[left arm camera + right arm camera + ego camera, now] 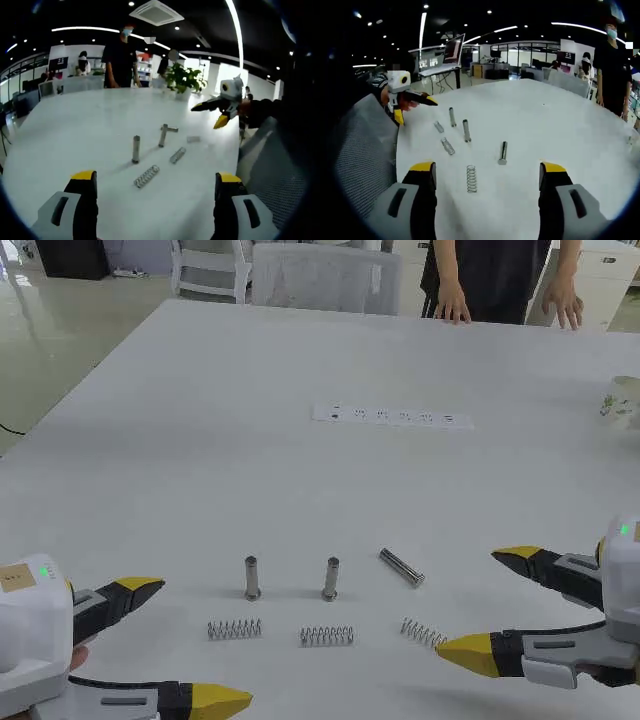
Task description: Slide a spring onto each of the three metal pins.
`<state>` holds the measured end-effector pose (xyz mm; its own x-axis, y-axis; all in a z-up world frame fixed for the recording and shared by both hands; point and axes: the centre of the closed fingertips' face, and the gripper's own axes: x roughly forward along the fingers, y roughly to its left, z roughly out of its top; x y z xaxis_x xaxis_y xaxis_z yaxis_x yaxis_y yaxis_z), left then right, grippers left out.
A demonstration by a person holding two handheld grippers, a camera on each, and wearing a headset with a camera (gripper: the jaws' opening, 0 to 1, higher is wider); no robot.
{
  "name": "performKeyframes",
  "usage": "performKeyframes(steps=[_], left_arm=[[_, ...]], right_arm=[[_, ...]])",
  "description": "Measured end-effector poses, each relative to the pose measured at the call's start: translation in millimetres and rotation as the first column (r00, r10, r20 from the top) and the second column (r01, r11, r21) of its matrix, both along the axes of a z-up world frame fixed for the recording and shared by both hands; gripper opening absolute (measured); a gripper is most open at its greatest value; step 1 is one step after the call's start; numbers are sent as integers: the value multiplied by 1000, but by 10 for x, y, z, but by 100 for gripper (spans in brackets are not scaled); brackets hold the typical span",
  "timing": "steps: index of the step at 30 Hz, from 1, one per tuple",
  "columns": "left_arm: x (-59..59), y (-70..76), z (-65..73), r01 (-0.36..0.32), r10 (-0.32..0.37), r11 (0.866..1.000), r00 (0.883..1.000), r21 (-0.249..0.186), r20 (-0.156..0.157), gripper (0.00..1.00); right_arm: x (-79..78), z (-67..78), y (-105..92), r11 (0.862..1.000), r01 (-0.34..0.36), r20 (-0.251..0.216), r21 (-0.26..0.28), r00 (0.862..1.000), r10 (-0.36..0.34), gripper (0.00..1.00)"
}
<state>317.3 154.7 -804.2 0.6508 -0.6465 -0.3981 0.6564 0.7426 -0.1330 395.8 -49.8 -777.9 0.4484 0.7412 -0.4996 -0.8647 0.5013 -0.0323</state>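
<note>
Nothing's threaded yet as far as I can tell, so we're sitting right at the start, with the first pickup not yet made. The yellow-tipped left claw (183, 643) is hanging wide open and carrying nothing, low over the plain white desk (200, 460). Just ahead of it and to its right, the left coiled wire spring (234, 629) is lying flat, with the left short steel pin (252, 577) standing upright right behind it. Further out from that claw, the middle coiled wire spring (327, 636) is lying in front of the middle short steel pin (331, 578), which is also standing up. The right coiled wire spring (423, 632) is sitting just off the lower tip of the yellow-tipped right claw (481, 602), and that one is gaping open and empty too. The third steel pin (401, 567) is lying on its side a little beyond that spring.

My guess at the next move: one claw is going to need a gentle pinch on a spring near its end so the coil isn't getting squashed. The tipped-over pin is probably wanting the other claw to steady it.

The desk is looking smooth and matte, so springs could be rolling. Way ahead of both claws a white power strip (392, 417) is lying flat, and a person in dark clothes (495, 270) is standing at the far edge beside a grey chair (320, 278).
</note>
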Motion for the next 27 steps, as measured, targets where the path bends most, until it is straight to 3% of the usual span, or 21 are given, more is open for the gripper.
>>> performKeyframes(steps=[15, 27], left_arm=[[12, 11, 18, -10, 10, 1000, 1000, -7, 8, 94], [19, 13, 17, -7, 7, 1000, 1000, -4, 7, 94]], right_arm=[[250, -15, 209, 998, -35, 8, -50, 999, 35, 72], [198, -10, 165, 999, -18, 6, -45, 1000, 18, 71]])
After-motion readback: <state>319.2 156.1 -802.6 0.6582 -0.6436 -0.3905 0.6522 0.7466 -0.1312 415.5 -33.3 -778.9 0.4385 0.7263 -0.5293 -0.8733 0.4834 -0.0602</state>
